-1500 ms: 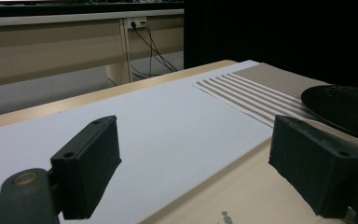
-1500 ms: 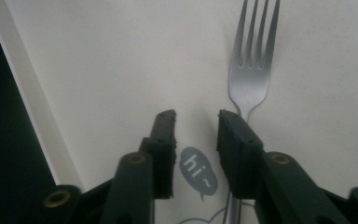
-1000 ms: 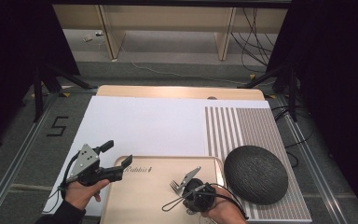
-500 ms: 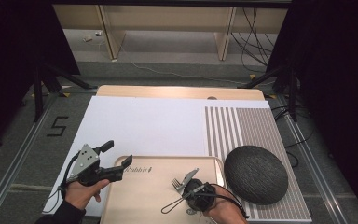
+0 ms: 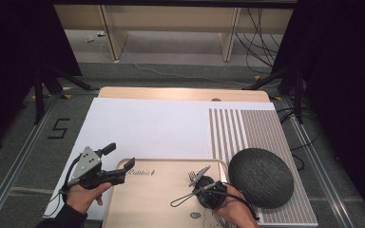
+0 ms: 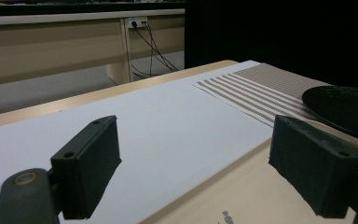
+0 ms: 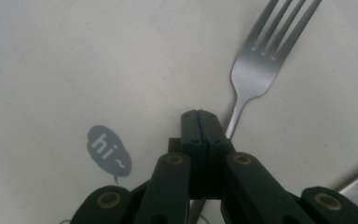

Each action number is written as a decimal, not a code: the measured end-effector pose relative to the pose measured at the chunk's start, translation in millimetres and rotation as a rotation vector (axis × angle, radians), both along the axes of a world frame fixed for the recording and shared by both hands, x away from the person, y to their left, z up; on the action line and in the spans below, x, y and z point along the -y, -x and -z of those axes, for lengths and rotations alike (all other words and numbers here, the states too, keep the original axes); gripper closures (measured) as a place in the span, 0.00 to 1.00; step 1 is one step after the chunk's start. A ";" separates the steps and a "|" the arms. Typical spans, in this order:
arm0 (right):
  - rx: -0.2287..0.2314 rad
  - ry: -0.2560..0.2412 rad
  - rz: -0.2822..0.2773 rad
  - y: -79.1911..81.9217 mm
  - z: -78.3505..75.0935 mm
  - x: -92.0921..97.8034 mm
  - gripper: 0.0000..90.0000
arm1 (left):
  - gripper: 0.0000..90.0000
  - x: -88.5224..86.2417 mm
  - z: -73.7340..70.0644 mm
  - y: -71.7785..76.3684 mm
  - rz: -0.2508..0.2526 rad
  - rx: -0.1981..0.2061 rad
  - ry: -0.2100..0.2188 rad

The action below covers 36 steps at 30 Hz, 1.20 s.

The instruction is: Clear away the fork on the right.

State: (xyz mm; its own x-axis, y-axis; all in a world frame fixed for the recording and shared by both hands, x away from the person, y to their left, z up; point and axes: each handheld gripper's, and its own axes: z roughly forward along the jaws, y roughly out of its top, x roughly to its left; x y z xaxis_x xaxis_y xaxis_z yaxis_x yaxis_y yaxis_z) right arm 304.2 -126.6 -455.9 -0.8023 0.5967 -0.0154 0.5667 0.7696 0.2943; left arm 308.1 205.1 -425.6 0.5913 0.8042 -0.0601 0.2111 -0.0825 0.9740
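A silver fork [image 7: 256, 74] lies on the tan tray [image 7: 74, 70], tines pointing away from me. My right gripper [image 7: 200, 114] is shut, jaws pressed together, and the fork's handle runs under its right jaw. From above, that gripper [image 5: 200, 183] points down at the fork [image 5: 194, 176] near the tray's [image 5: 147, 199] right side. My left gripper [image 5: 121, 156] hovers at the tray's left corner, open with nothing between its jaws. Its own view shows the left gripper [image 6: 200, 158] spread wide above the tray edge.
A dark round textured plate [image 5: 261, 176] sits on the striped mat [image 5: 256, 128] right of the tray, close to my right hand. A white sheet [image 5: 147, 128] covers the table's middle and left. A "hi~" print [image 7: 109, 151] marks the tray.
My right hand and its gripper have edged slightly forward and to the right over the tray. The left gripper has held still.
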 end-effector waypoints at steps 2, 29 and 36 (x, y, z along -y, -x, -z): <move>0.002 0.008 0.012 -1.0 -0.3 2.4 1.00 | 0.18 0.0 -0.1 0.2 0.000 0.000 0.000; -0.015 0.036 0.079 -8.6 -2.0 29.1 1.00 | 0.18 -0.3 -0.3 0.4 -0.003 0.000 -0.003; -0.017 0.041 0.082 -8.8 -2.3 31.4 1.00 | 0.17 -0.5 -0.2 0.4 -0.004 0.001 -0.003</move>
State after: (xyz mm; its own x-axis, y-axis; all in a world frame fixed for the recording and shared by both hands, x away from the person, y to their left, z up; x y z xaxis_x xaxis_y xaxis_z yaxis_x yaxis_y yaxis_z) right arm 313.0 -158.0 -453.7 -0.7510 0.6597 -0.0275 0.6332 0.7314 0.2532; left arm 307.7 205.5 -425.4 0.5884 0.8065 -0.0574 0.2107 -0.0844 0.9739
